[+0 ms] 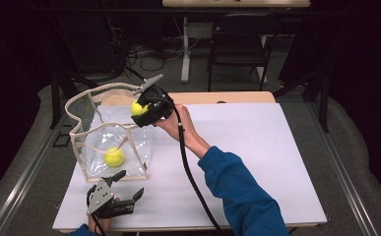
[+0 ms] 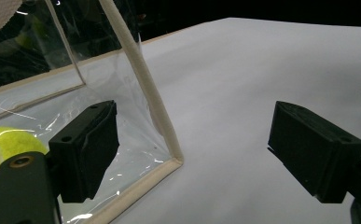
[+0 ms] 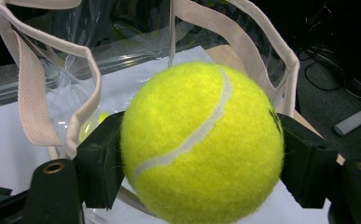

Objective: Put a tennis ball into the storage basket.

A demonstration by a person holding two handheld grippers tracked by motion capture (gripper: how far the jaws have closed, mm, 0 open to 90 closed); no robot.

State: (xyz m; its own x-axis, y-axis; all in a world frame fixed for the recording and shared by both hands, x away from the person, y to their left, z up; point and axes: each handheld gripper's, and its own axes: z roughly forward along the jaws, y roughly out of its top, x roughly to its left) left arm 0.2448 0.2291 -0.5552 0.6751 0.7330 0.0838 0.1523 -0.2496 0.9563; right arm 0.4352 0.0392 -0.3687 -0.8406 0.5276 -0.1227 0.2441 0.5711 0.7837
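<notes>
You worked in a dark room: folding chair [image 1: 238, 43] and cables on the floor behind, pale desk edge at the top. The wooden table [image 1: 237, 97] carried a big white sheet [image 1: 257, 147] over most of its top. On the sheet's left stood the clear plastic tote bag [image 1: 110, 132], cream webbing trim and handles, mouth open upward. One tennis ball [image 1: 114, 157] lay inside on the bag's floor. Your right gripper [image 1: 143, 109] hung over the bag's mouth at its far right corner, jaws clenched on a second tennis ball [image 3: 201, 142]; in the right gripper view the pads pressed both sides of it, with the bag handles just behind. Your left gripper [image 1: 121, 189] sat low at the table's near edge, just in front of the bag, jaws spread wide and released, nothing between them; its left pad [image 2: 87, 149] stood just beside the bag's near corner seam [image 2: 162, 121]. Black cable [image 1: 190, 167] trailed from the right gripper across the sheet.
</notes>
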